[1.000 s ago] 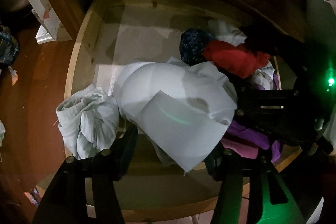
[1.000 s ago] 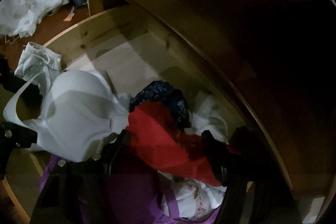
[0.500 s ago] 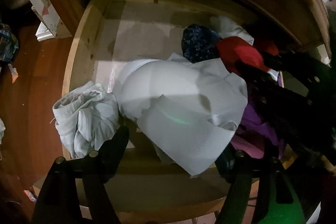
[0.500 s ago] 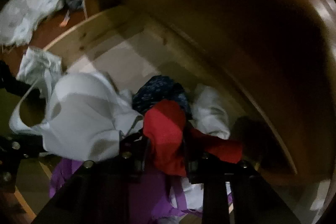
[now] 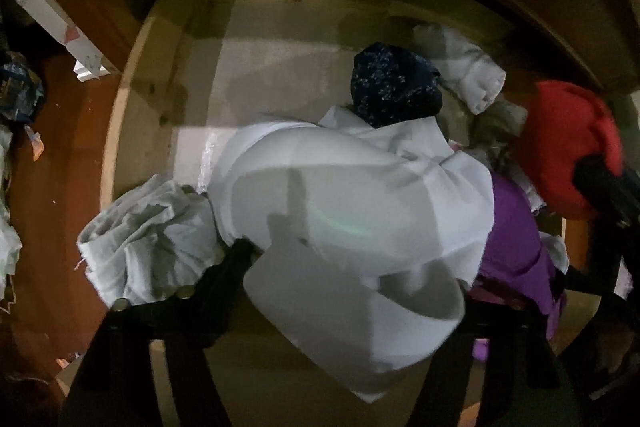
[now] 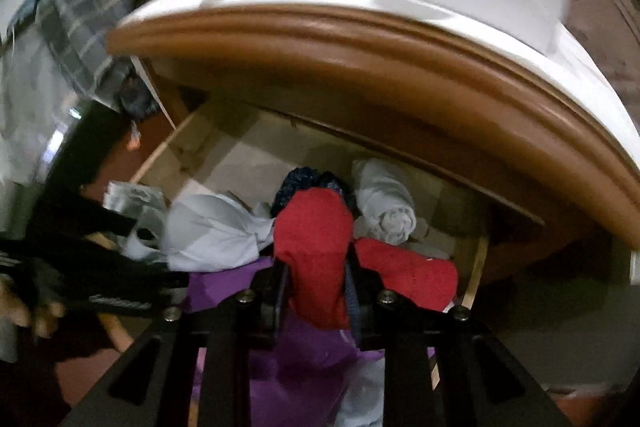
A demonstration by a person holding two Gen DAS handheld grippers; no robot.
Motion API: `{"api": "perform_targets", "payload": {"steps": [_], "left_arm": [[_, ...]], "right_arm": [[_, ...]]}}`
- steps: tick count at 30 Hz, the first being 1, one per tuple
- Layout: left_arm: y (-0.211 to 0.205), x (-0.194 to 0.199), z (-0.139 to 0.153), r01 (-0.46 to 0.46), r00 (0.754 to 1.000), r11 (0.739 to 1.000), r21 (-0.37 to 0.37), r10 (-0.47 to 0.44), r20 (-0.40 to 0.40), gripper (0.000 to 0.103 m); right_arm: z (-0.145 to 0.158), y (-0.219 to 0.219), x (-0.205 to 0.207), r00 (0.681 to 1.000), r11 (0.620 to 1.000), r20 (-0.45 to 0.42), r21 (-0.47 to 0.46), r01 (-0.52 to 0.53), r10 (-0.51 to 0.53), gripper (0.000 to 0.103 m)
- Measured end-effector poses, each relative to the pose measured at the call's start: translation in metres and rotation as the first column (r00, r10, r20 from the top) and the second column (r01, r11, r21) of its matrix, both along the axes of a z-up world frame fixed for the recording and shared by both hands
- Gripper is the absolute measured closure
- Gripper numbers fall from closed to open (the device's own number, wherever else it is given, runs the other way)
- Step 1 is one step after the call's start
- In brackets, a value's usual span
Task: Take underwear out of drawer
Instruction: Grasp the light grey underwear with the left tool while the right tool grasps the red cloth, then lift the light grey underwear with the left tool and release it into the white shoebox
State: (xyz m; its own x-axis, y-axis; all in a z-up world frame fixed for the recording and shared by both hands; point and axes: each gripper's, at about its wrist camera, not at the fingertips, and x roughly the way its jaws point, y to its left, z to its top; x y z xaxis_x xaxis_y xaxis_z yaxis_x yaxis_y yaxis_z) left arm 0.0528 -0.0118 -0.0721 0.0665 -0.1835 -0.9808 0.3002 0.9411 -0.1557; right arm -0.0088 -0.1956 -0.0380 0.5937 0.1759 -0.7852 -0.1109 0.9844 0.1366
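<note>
Risks, biggest thing first: open wooden drawer [image 5: 132, 131] sits under the brown dresser edge [image 6: 360, 39], which overhangs the pile, so a steep lift on the right side could knock the tool or cloth against it

White bra [image 5: 340, 195] is draped across the drawer's front, bulky and loose; a shallow pinch would likely catch only a fold and let the rest slide back or drag the crumpled pale cloth [image 5: 148, 239] off the left rim onto the floor

Purple garment [image 5: 512, 235] lies just under the red piece and touches it, so it may ride up with it

Red underwear [image 6: 316, 251] is the task item in hand; one lobe is clamped and raised above the pile, the other lobe trails right and looks to rest on the heap in the drawer's right end, so it could snag or slip through if the bite is thin

Dark blue patterned piece [image 5: 392, 83] and rolled white piece [image 6: 384, 203] sit right behind it, could get tugged

Pose: right tool [image 6: 316, 291] slants down over the drawer's right end, jaws narrow, clamped on the red underwear. Left tool [image 5: 352, 275] points almost straight down at the drawer front, jaws about half wide and closing, bra between them, firm squeeze not evident
</note>
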Motion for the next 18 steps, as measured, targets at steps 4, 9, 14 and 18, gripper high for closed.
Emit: {"api": "perform_targets", "payload": {"steps": [4,9,14,18], "left_arm": [[-0.003,0.003,-0.003,-0.007,1.000,1.000,0.004,0.007,-0.007,0.056],[-0.003,0.005,-0.006,-0.015,1.000,1.000,-0.026,0.014,-0.024,0.082],[-0.001,0.008,-0.003,-0.021,1.000,0.998,-0.055,0.021,-0.008,0.096],[0.004,0.004,0.005,-0.017,0.999,0.998,-0.057,0.019,0.037,0.098]], "right_arm": [[0.005,-0.014,-0.010,0.998,0.995,0.022,0.079,0.061,-0.063,0.079],[0.010,-0.028,-0.020,0.991,0.984,0.043,0.137,0.117,-0.124,0.079],[0.009,-0.031,-0.029,0.989,0.977,0.048,0.166,0.132,-0.142,0.079],[0.007,-0.034,-0.029,0.987,0.974,0.049,0.178,0.142,-0.153,0.079]]}}
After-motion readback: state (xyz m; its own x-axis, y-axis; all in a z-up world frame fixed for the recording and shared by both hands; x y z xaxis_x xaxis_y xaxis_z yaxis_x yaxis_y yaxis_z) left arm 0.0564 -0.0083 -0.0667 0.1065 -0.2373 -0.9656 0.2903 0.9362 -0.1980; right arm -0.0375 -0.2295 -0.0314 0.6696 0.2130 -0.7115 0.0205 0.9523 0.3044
